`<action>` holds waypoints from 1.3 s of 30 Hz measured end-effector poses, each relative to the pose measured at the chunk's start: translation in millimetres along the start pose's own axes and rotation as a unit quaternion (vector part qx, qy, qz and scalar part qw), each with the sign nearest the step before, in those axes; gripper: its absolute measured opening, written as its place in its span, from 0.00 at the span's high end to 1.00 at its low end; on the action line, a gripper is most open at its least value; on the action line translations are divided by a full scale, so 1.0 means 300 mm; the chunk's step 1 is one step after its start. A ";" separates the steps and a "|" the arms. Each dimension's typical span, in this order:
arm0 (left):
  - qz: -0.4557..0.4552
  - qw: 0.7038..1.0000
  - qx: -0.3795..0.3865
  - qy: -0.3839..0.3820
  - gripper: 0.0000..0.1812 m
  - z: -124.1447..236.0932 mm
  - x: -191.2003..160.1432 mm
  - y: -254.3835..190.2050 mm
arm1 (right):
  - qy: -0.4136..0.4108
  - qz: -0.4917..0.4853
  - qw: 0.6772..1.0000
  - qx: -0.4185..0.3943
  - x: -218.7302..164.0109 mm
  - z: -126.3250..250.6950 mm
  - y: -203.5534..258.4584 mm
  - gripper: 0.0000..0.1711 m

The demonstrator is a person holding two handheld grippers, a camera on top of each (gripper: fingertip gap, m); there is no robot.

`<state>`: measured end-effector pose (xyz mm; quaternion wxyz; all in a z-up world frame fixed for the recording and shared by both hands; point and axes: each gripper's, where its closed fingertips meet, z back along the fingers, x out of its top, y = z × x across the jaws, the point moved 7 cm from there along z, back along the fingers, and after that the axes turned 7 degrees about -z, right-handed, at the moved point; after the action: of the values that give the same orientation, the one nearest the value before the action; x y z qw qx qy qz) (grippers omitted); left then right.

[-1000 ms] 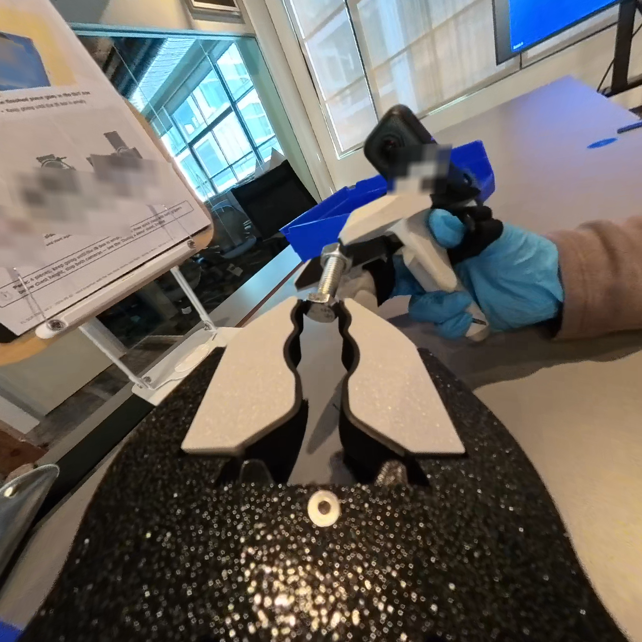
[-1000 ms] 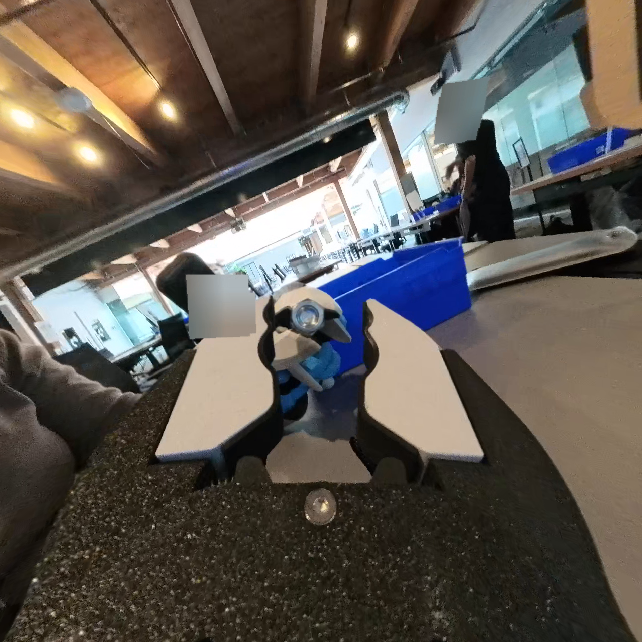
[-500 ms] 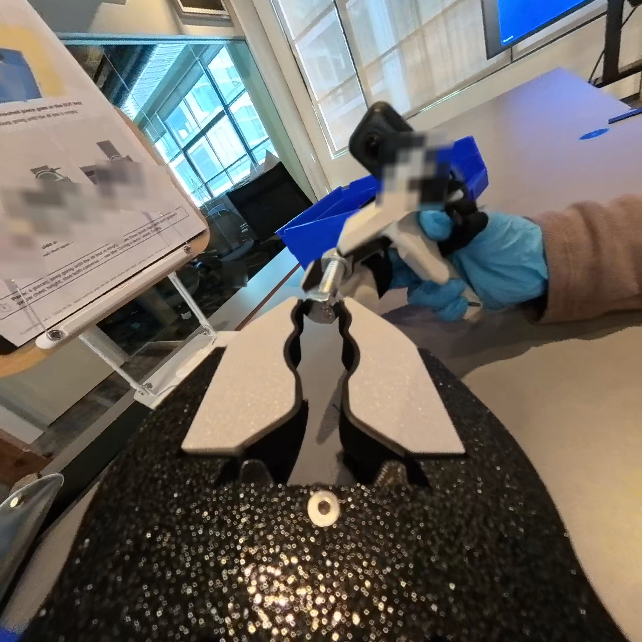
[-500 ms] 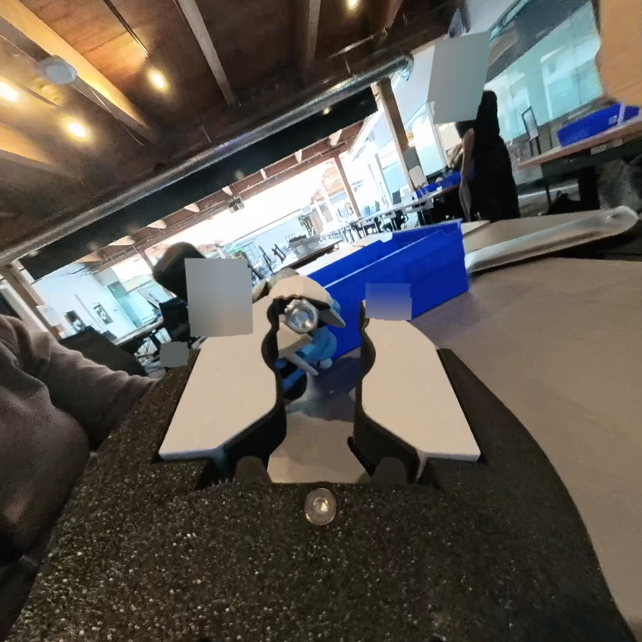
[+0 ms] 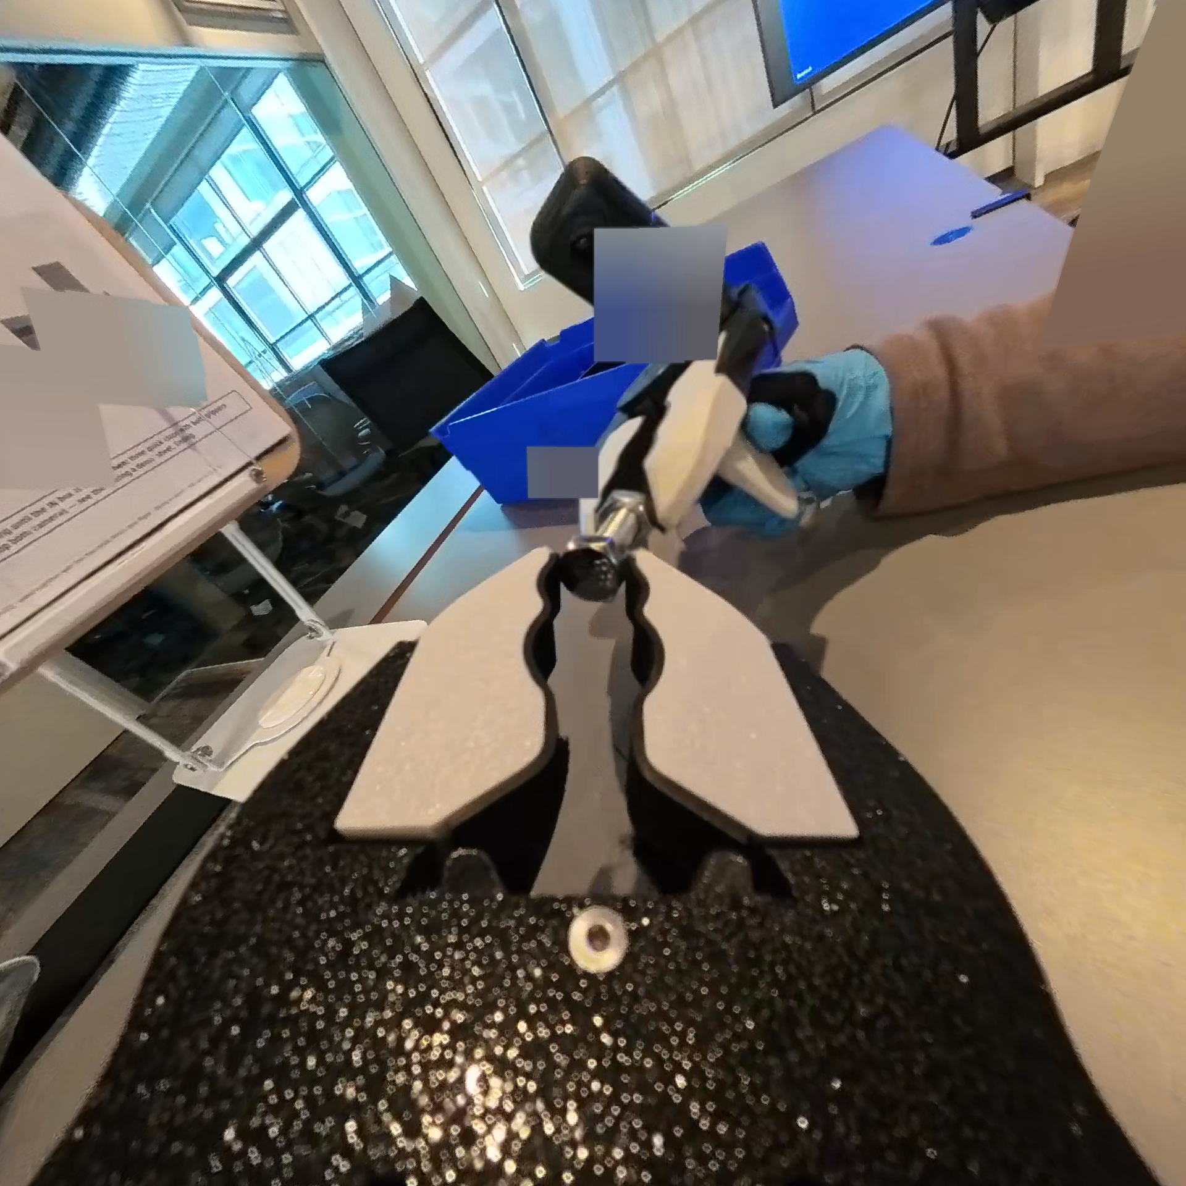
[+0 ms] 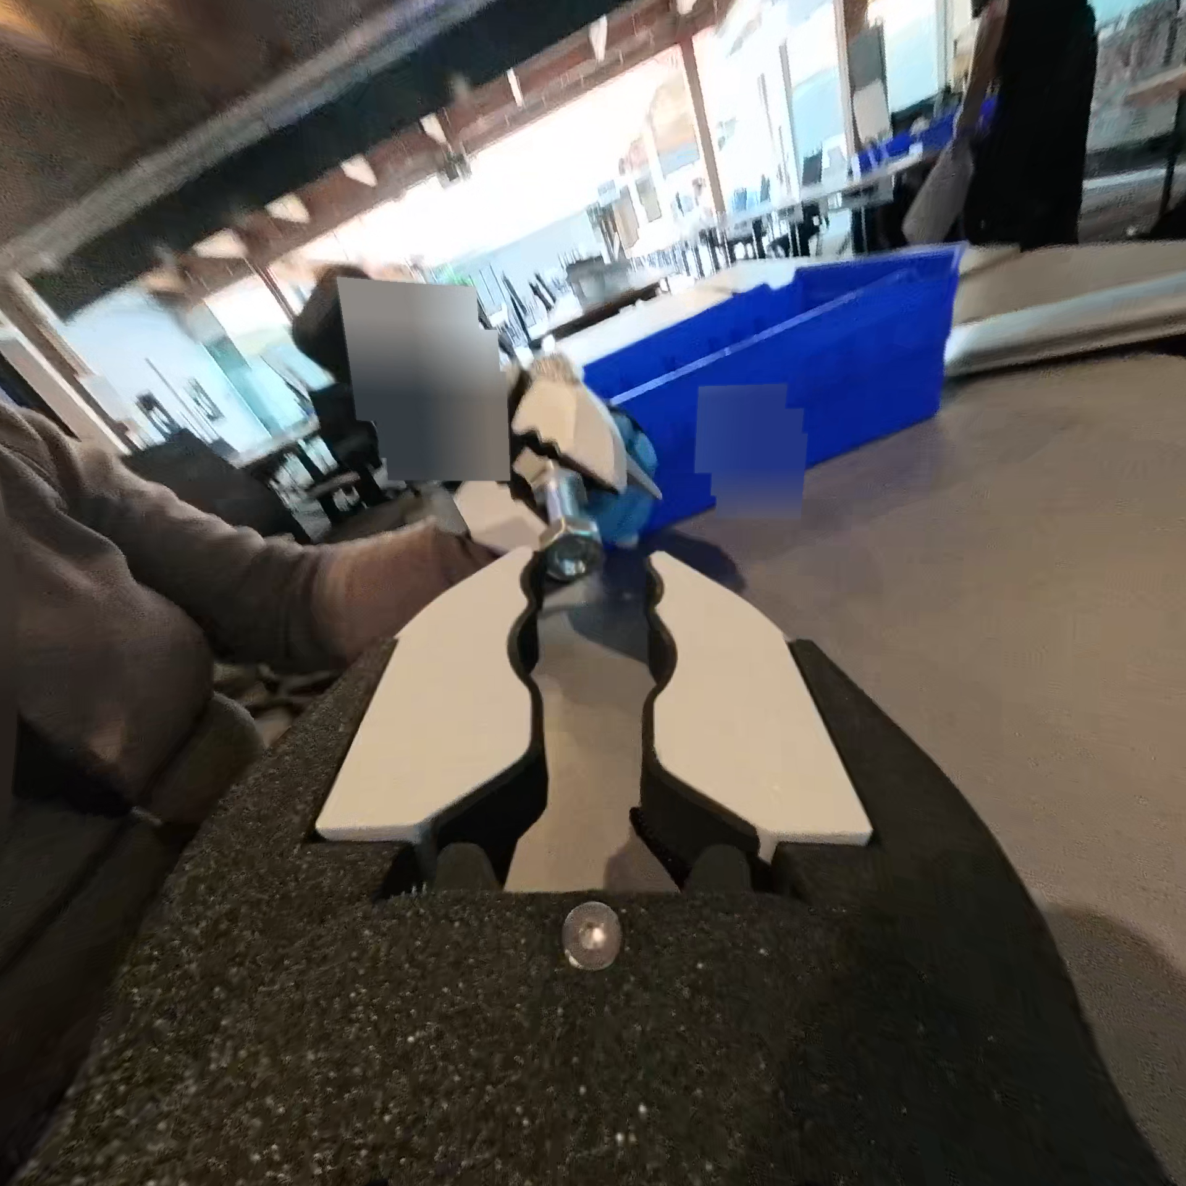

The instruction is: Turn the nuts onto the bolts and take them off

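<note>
Now the left gripper [image 5: 593, 568] is pinched narrow on the head end of the bolt [image 5: 616, 523], holding it above the grey table [image 5: 962, 642]. The shank slants up and away toward the other tool. A second ago it rose more steeply. From the right wrist view the change is plainer. Then the bolt showed end-on in front of the ceiling beams. Now that camera has tipped down toward the table, and the bolt shows from the side, slanting toward it.

The right gripper [image 6: 590, 571] has drawn its jaws in from the wide spread of a second ago, though they are still partly apart. The hex nut [image 6: 572, 532] sits on the near end of the bolt, close against that gripper's left fingertip. A gap shows between the nut and the other fingertip.

From the left wrist view, the blue-gloved hand [image 5: 834, 436] has rolled the right tool, so its fingers now show edge-on. The blue bin [image 6: 866, 359] stands on the table behind both tools. The document stand [image 5: 128, 488] has stayed at the table's edge to the left.
</note>
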<state>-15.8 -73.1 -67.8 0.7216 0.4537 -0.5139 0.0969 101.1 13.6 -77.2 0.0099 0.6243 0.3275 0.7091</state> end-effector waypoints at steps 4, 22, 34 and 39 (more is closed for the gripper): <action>0.002 1.000 -0.007 -0.001 0.90 0.007 -0.003 0.005 | 0.020 0.040 0.999 -0.028 -0.008 0.011 0.004 0.80; 0.009 0.999 -0.039 -0.004 0.90 -0.004 -0.010 -0.017 | 0.058 0.024 0.998 0.000 -0.042 -0.017 0.010 0.89; 0.031 0.998 -0.054 -0.016 0.90 -0.005 -0.007 -0.021 | 0.043 0.052 0.998 0.012 -0.027 -0.022 0.032 0.89; 0.054 0.996 -0.067 -0.018 0.90 0.007 0.005 -0.012 | 0.035 0.327 0.939 -0.096 -0.019 -0.030 0.094 0.89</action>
<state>-14.2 -77.3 -68.4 0.7343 0.3777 -0.5562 0.0933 105.5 -14.9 -69.0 -0.1739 0.6679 0.0355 0.7228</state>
